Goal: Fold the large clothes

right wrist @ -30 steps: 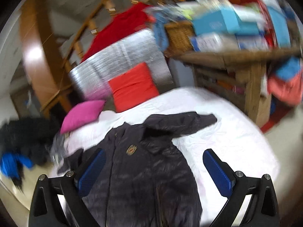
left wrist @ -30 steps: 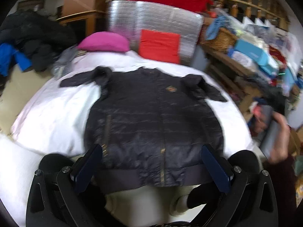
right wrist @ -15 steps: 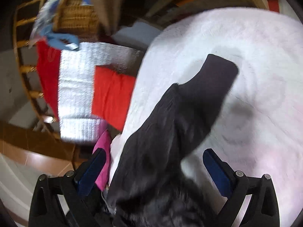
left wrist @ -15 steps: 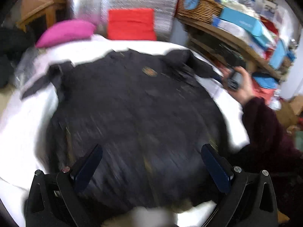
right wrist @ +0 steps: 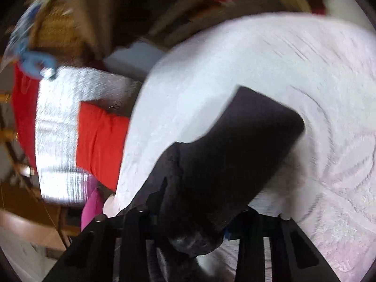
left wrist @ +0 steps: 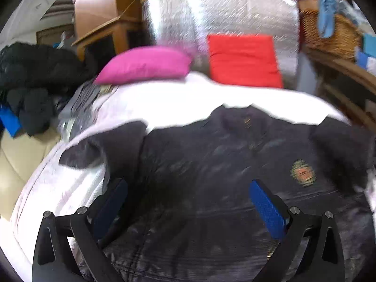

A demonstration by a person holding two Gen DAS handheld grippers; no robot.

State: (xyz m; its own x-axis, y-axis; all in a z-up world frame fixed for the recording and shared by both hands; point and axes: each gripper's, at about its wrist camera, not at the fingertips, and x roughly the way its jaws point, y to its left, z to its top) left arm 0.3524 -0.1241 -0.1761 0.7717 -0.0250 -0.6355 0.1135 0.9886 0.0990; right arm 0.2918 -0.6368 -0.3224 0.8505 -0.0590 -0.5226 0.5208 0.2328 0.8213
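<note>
One black jacket (left wrist: 223, 176) lies spread front-up on the white bed (left wrist: 164, 98), collar toward the two pillows, one pink (left wrist: 145, 64) and one red (left wrist: 243, 60). The right gripper (right wrist: 192, 225) has its jaws closed on the sleeve (right wrist: 223, 155), whose length runs away from the jaws to the cuff. The left gripper (left wrist: 188, 202) hovers over the jacket's chest, jaws wide apart, holding nothing.

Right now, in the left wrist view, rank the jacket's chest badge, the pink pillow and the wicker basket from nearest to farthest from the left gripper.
1. Chest badge: on the black jacket, just right of the left gripper.
2. Pink pillow: far end of the white bed, left of centre.
3. Wicker basket: on the wooden shelf beyond the bed, upper right.
</note>
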